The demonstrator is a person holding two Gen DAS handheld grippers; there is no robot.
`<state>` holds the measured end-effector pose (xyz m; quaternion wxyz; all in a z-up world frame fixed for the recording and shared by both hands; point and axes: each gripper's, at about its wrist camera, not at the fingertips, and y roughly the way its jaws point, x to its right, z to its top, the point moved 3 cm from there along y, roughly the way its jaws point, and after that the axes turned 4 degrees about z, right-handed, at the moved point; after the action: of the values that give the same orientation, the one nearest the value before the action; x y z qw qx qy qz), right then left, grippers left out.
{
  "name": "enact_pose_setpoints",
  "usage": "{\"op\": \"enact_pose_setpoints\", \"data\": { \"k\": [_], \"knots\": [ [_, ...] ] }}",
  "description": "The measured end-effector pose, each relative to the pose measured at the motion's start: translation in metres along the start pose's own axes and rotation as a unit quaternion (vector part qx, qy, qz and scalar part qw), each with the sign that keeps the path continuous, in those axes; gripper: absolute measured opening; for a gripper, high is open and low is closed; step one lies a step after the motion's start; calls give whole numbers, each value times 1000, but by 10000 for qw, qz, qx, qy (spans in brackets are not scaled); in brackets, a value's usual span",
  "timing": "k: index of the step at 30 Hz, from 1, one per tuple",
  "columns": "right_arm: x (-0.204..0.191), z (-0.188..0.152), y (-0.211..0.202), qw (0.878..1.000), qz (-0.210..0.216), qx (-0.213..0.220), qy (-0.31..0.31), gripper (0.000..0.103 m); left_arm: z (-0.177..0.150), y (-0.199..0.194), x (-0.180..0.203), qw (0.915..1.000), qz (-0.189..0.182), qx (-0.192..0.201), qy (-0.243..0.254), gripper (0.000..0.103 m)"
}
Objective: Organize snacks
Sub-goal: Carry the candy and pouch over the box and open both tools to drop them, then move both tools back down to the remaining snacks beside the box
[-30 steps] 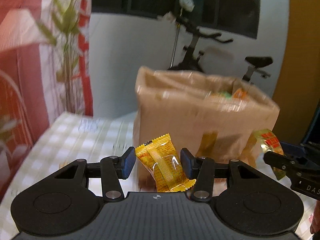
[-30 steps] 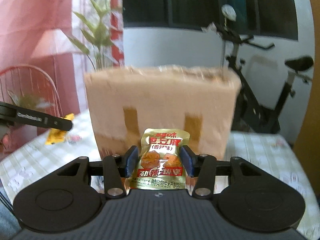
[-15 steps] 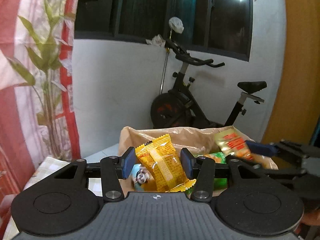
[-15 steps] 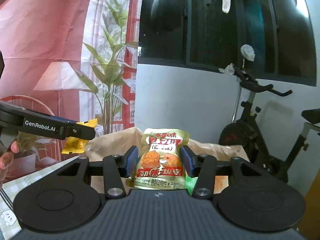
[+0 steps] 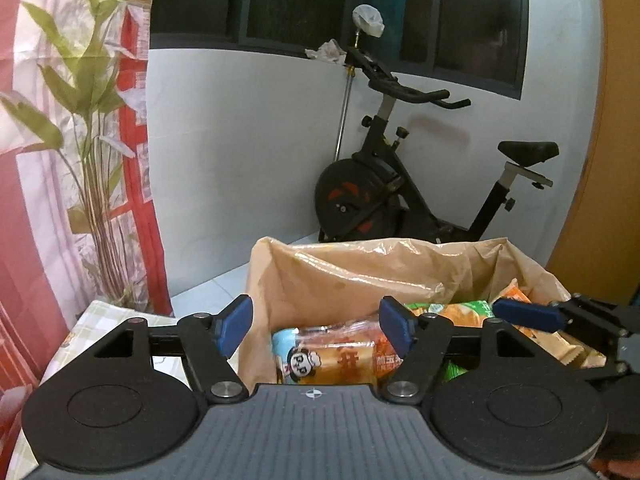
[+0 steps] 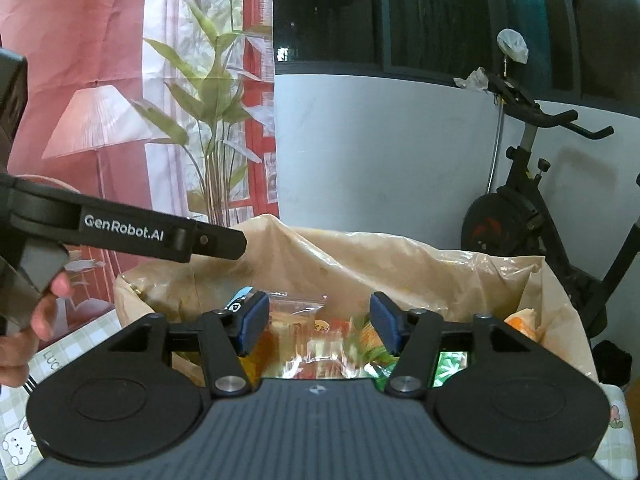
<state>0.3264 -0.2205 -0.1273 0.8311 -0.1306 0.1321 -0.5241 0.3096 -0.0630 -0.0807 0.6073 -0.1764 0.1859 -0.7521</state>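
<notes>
Both grippers hung over the open mouth of a brown paper bag (image 5: 360, 276) that stood on a desk (image 6: 24, 420) covered with a pale checked cloth. The left gripper (image 5: 316, 322) had its blue pads spread apart and its jaws were opening, with nothing pinched between them; through the gap showed a packet with a cartoon panda (image 5: 320, 360) lying among the snacks inside the bag. The right gripper (image 6: 316, 322) was likewise parting its jaws over the bag, and its pads pressed on nothing; below the gap lay a glossy, blurred wrapper (image 6: 320, 354), which seemed to be loose in the bag rather than held, though the smear made that hard to settle. In the left wrist view one blue-tipped finger of the right gripper reached in from the right edge above the orange and green packets (image 5: 460, 312). In the right wrist view the black arm of the left gripper, printed with a maker's name, crossed from the left above the bag's rim, and a hand (image 6: 28, 332) showed at the left edge beneath it. Behind the bag stood an exercise bike (image 5: 400, 184) against a white wall, under a dark window, and a curtain printed with bamboo (image 5: 80, 120) hung at the left.
</notes>
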Motion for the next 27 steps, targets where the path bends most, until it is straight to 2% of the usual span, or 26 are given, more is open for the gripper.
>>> {"op": "enact_pose_setpoints", "data": {
  "k": [8, 15, 19, 23, 27],
  "knots": [
    [1, -3, -41, 9993, -111, 275, 248, 62, -18, -43, -19, 10000, 35, -30, -88, 72],
    [-11, -30, -96, 9973, -293, 556, 383, 62, -62, -81, -30, 9996, 113, -226, -85, 72],
    [-24, -53, -116, 9969, -606, 495, 110, 62, -87, -88, -31, 9988, 113, -433, -194, 72],
    [-28, -78, -127, 9975, -563, 287, 303, 62, -107, -84, -32, 9973, 74, -612, -398, 72],
    [-31, -98, -131, 9975, -639, 44, 298, 62, -124, -77, -30, 9956, 187, -776, -492, 72]
  ]
}}
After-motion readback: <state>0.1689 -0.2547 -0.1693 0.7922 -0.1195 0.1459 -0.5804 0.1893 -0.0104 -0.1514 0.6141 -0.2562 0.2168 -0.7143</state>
